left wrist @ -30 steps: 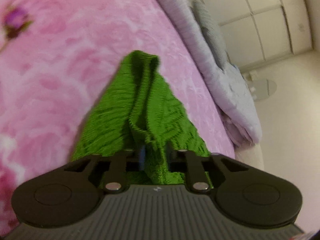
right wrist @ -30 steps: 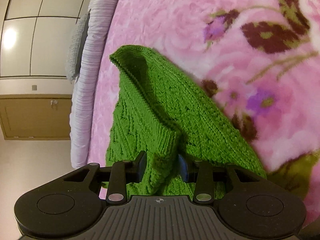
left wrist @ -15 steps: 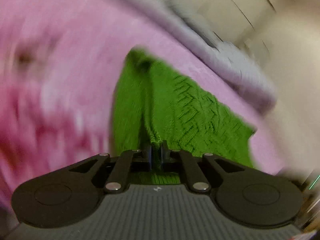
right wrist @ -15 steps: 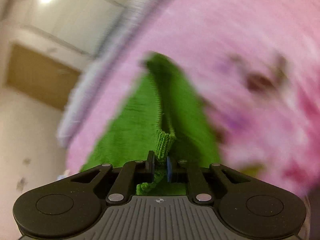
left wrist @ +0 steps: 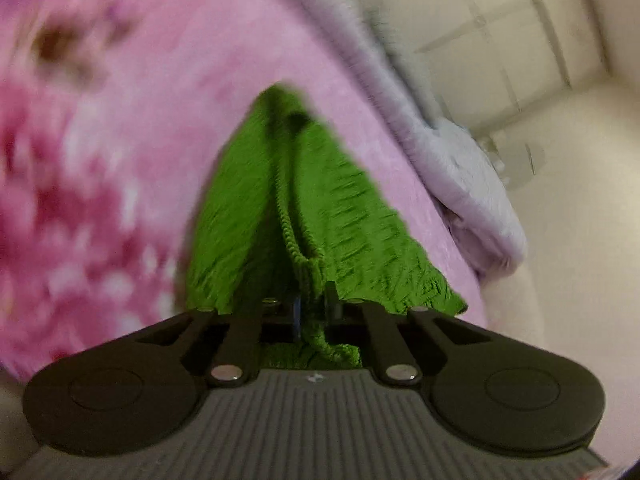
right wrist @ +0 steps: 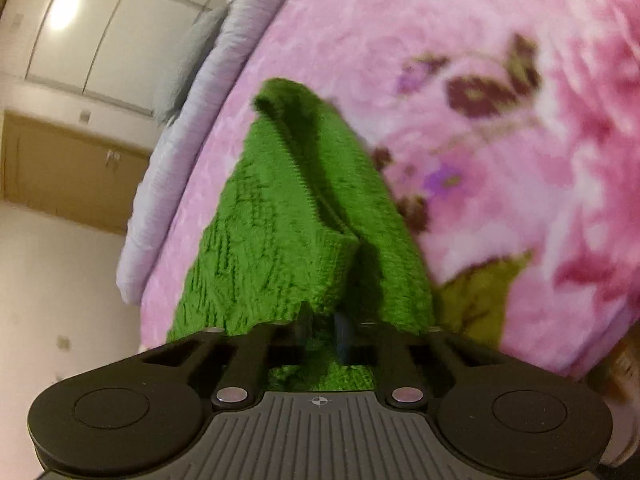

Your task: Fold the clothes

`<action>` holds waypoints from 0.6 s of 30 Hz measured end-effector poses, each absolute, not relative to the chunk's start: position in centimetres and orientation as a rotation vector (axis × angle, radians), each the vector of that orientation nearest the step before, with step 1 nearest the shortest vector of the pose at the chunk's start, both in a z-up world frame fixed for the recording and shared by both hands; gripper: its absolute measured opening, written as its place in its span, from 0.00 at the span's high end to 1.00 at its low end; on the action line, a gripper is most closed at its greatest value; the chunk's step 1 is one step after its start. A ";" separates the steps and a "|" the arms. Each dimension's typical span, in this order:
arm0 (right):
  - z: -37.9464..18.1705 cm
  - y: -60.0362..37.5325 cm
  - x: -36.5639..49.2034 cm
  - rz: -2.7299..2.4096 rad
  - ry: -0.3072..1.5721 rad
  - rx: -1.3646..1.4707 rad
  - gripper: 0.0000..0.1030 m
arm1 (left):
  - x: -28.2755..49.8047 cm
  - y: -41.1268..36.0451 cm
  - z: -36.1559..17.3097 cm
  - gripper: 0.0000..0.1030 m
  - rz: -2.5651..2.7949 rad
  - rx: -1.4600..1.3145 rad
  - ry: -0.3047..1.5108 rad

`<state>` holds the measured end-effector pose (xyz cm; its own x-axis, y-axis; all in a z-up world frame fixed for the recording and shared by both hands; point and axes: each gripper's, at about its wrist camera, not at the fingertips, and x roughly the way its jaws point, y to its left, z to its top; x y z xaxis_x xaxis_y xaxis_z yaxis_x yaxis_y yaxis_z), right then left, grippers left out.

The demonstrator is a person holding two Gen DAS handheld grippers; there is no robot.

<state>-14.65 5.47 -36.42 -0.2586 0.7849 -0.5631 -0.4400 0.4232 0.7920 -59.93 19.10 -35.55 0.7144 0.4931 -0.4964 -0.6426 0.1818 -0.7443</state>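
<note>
Green knitted garment (left wrist: pixel 340 216) is what I am gripping at both ends, so a fold is under way rather than finished: the cloth is hanging in a doubled, tent-like drape between my two tools, not lying flat in a neat stack. Whether this is an early fold or a later one, I cannot tell from here.

Starting at my left gripper (left wrist: pixel 314 312), I am seeing its jaws drawn narrow, pinching a ribbed edge of the knit, with a small tail of yarn poking back toward the handle. My right gripper (right wrist: pixel 322 324) is also standing narrow, and the ribbed hem is bunching between its fingers.

Moving outward, the garment is stretching away from each tool and rising to a peak, with a deep crease running down its middle. Beneath it a pink floral blanket (right wrist: pixel 500 60) is covering the bed, and the far part of the knit appears to be resting on it. Beyond that, a pale lilac quilt (left wrist: pixel 460 160) is lying bunched along the bed's edge. Both views are blurring slightly.
</note>
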 end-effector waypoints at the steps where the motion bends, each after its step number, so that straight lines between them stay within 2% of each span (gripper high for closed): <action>1: -35.8 5.2 -14.8 1.229 1.379 0.334 0.91 | -60.0 18.7 -34.8 0.94 0.808 -1.076 0.165; 4: -33.7 4.1 -14.9 1.288 1.319 0.318 0.91 | -60.1 17.6 -34.0 0.94 0.813 -0.993 0.186; 7: -33.5 3.0 -15.4 1.307 1.344 0.322 0.91 | -60.2 16.8 -34.7 0.94 0.817 -0.992 0.203; 12: -35.2 1.7 -15.6 1.233 1.359 0.278 0.91 | -60.5 15.5 -35.8 0.94 0.824 -0.991 0.232; 18: -35.5 2.3 -16.2 1.242 1.296 0.151 0.90 | -60.1 15.6 -36.7 0.89 0.876 -0.977 0.274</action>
<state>-16.25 2.30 -35.48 -0.2204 0.7454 -0.6292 -0.5968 0.4071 0.6914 -60.12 15.59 -36.72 0.6380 0.5214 -0.5666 -0.7513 0.2601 -0.6066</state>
